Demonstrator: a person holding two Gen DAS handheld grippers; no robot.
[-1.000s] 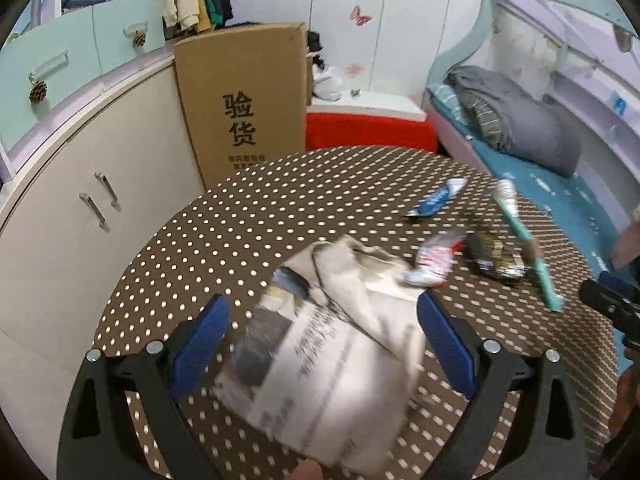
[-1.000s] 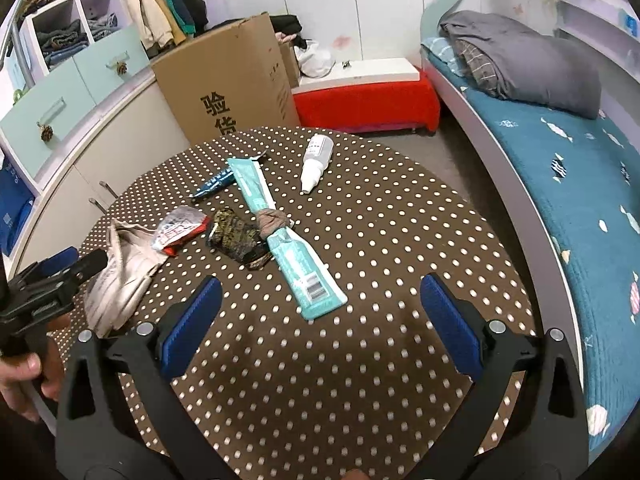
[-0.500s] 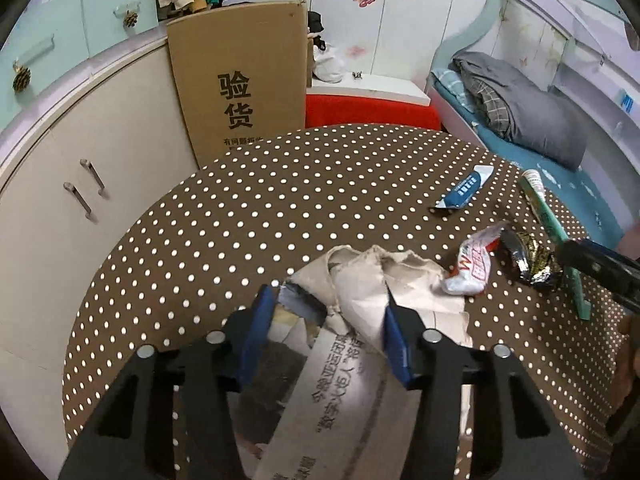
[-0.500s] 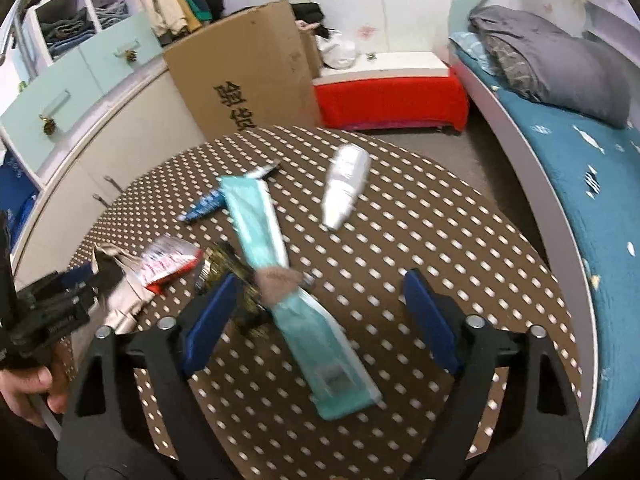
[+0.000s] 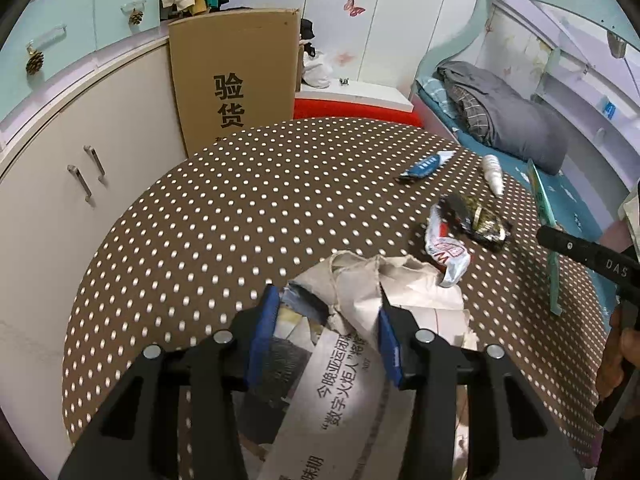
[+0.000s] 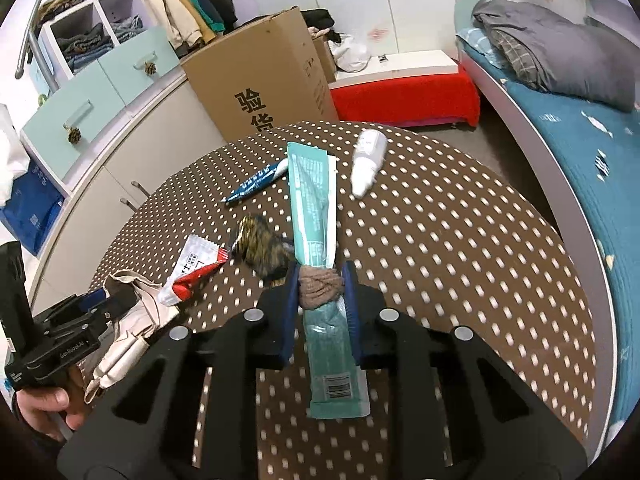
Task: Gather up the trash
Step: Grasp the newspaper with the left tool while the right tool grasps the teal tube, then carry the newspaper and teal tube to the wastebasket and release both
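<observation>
Even, fairly bright indoor light in both views, no harsh glare. Soft shadows sat under the gripper bodies on the polka-dot tablecloth [image 5: 224,216]. Heavy fisheye bending with black vignette corners. Right wrist view showed motion smear on the tablecloth dots; left wrist view was sharper.

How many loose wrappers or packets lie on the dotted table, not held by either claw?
3: a red-and-white wrapper beside a dark crumpled wrapper, and a blue sachet farther back. None seems hidden.

Left tongs [image 5: 326,330], right tongs [image 6: 320,300] clamped.
</observation>
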